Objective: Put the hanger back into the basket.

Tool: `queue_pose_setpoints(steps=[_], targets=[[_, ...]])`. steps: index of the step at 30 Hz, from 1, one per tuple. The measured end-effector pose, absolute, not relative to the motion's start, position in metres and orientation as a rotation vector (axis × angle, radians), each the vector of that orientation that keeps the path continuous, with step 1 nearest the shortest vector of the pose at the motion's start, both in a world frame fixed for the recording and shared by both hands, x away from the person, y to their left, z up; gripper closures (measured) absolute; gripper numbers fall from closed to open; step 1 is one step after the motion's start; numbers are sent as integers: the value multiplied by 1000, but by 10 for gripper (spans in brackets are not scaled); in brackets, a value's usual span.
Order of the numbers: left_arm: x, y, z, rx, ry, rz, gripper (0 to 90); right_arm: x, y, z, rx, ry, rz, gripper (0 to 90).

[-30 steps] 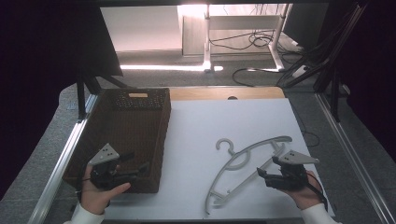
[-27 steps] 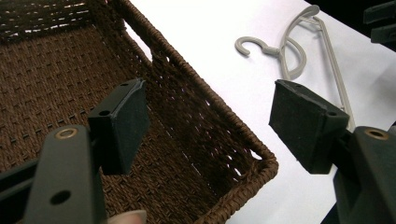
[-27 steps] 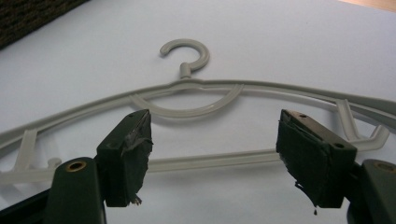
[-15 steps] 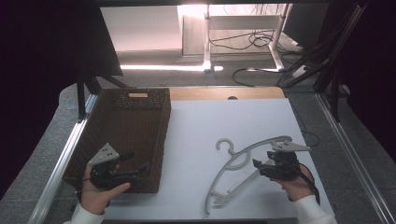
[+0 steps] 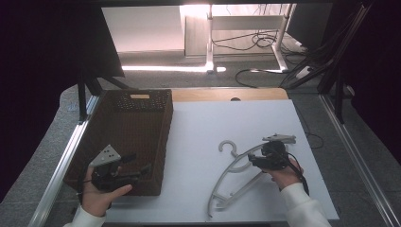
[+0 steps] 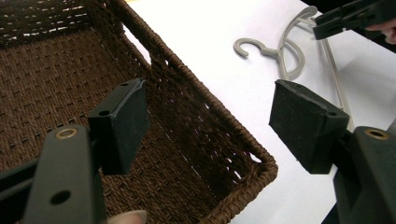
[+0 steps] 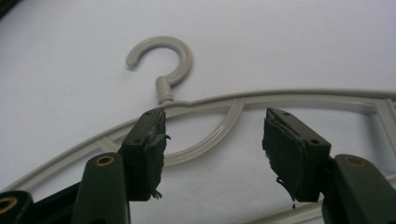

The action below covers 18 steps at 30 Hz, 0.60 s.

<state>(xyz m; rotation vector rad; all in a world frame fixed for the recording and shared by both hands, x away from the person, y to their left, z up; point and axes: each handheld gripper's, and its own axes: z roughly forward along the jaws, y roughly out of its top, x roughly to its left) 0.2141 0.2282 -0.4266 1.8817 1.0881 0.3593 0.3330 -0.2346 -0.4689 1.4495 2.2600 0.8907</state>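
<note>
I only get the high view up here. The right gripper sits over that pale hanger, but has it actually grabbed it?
Observer: Not yet. In the right gripper view the right gripper has its jaws apart, astride the hanger just below its hook; they have just been closing, the pads not pressing.
Operator: And the left one by the basket?
Observer: The left gripper is wide open with nothing gripped; the basket wall passes between its jaws.
Operator: Anything inside the basket?
Observer: The woven floor that the left gripper view shows is bare.
</note>
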Motion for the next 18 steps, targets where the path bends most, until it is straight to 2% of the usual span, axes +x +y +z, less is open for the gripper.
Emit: queue_pose_setpoints(steps=[8,18], targets=[[215,229,-429,1886,1086,354,280,353,-227,-485,1581,2241,745,494],[215,230,-427,1881,1078,355,280,361,-218,-491,1668,2218,685,552]])
